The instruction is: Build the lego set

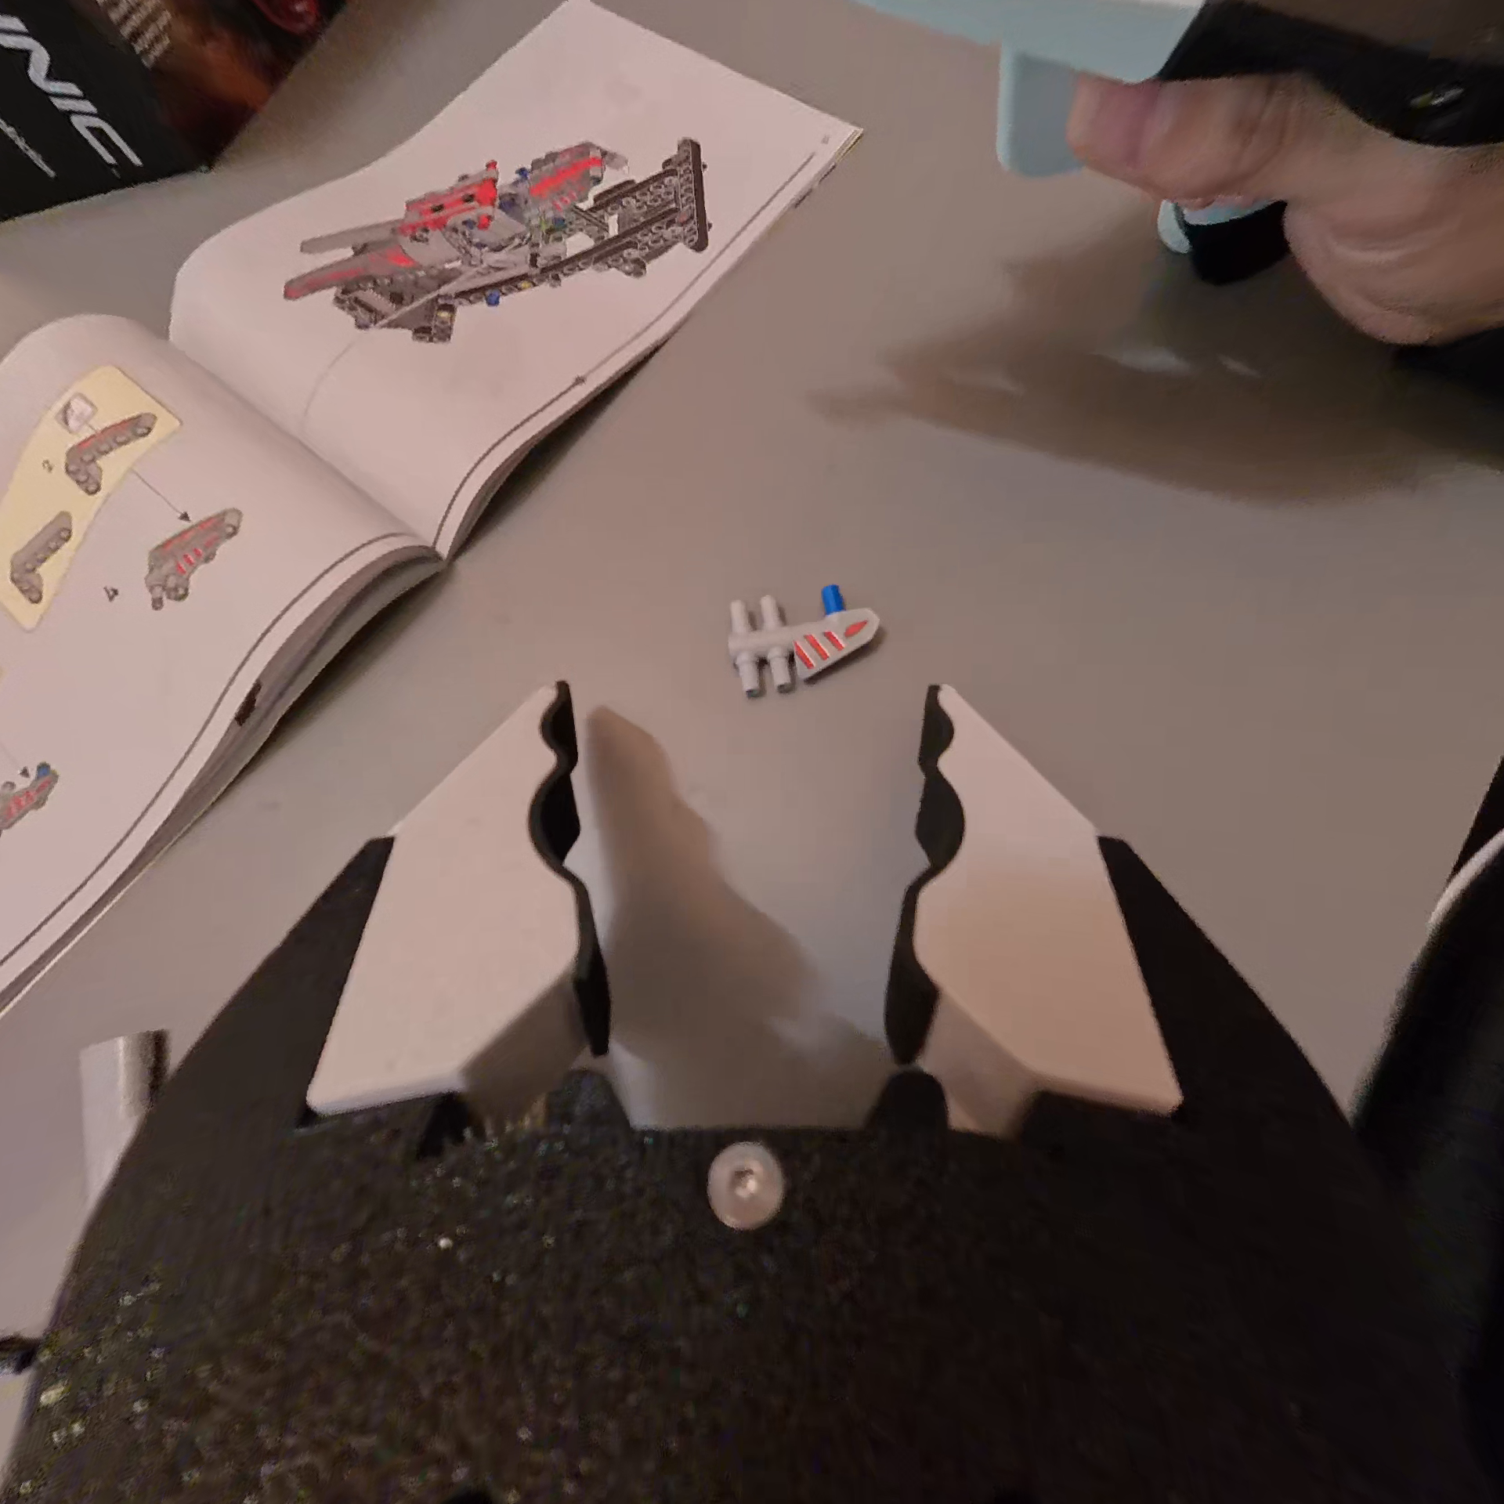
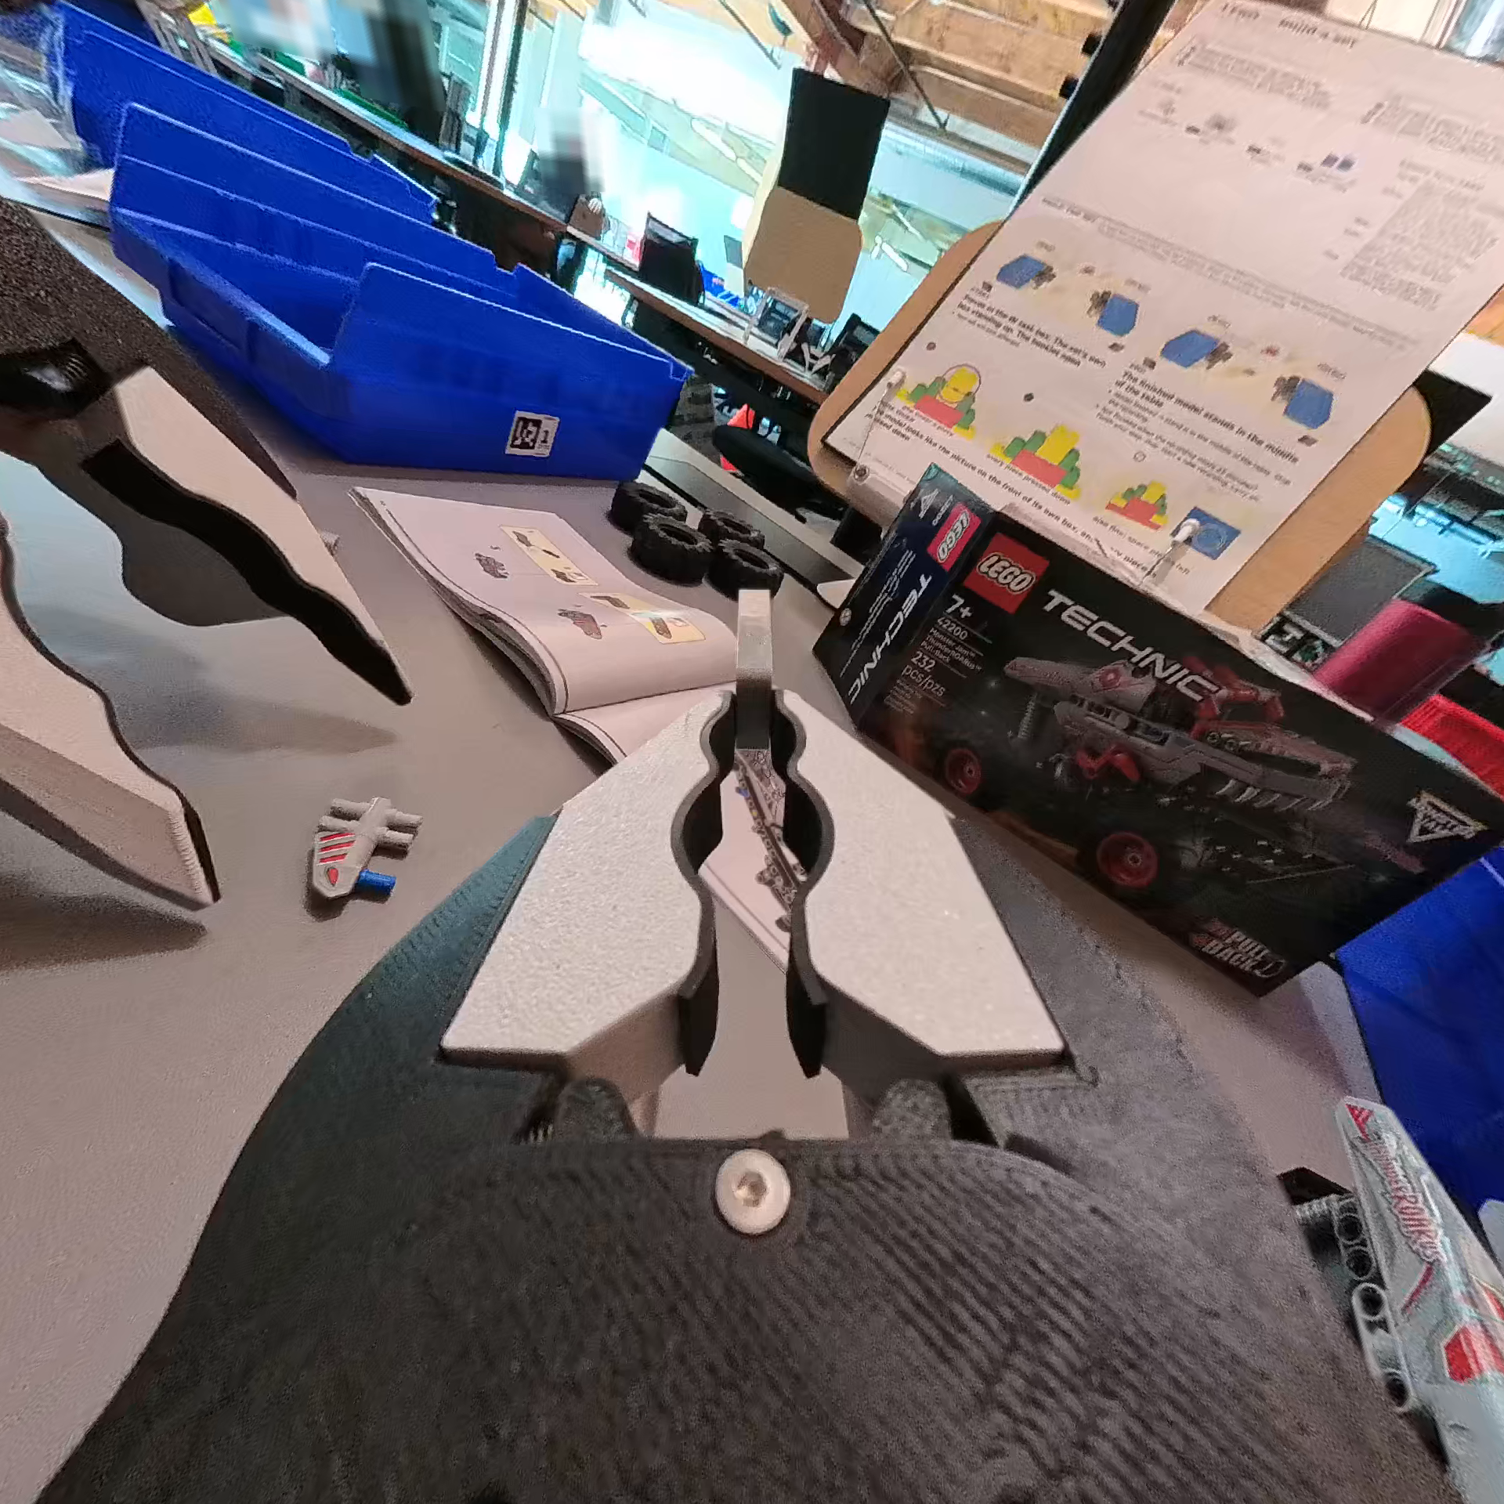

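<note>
1. Lego sub-assembly (image 1: 802,647), striped grey panel with blue pin, lies on tabletop (image 1: 1058,732) just ahead of left tongs (image 1: 749,692), spread wide, likely lining up a pickup.
2. Right tongs (image 2: 753,708) clamp a thin grey lego beam (image 2: 753,643) upright, probably readied for attaching.

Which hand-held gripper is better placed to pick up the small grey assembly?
Left. The left hand-held gripper is open, with the grey assembly just ahead; the right hand-held gripper already grips a grey piece.
</note>
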`<state>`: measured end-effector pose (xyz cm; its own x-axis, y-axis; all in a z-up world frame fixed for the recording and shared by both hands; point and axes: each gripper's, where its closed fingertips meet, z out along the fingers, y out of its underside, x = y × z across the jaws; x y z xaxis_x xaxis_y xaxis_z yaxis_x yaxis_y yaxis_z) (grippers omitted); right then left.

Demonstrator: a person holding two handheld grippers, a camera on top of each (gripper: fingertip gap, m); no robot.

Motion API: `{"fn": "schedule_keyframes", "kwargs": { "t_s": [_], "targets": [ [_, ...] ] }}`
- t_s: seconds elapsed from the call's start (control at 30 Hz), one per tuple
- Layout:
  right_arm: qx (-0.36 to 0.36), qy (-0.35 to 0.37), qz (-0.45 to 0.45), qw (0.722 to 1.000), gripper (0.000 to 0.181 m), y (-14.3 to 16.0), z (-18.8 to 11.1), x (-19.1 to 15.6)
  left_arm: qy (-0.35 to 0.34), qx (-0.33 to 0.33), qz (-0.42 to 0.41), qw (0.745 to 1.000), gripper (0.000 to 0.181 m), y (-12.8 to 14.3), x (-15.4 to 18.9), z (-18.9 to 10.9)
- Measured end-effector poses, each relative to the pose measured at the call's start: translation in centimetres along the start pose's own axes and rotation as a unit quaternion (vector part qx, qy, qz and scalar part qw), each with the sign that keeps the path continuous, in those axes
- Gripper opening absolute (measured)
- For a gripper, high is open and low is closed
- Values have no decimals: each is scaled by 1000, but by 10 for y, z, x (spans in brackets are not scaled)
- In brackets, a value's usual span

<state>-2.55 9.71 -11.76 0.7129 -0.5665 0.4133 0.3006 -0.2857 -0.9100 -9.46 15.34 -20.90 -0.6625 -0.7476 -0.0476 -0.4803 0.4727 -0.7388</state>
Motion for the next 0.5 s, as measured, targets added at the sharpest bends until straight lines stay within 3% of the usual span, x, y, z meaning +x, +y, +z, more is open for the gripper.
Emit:
{"fn": "schedule_keyframes", "kwargs": {
  "t_s": [0.5],
  "targets": [
    [45,22,24,998,6,-11,-8,13,1,-3,-23,1000,70,-2,0,-14]
  ]
}}
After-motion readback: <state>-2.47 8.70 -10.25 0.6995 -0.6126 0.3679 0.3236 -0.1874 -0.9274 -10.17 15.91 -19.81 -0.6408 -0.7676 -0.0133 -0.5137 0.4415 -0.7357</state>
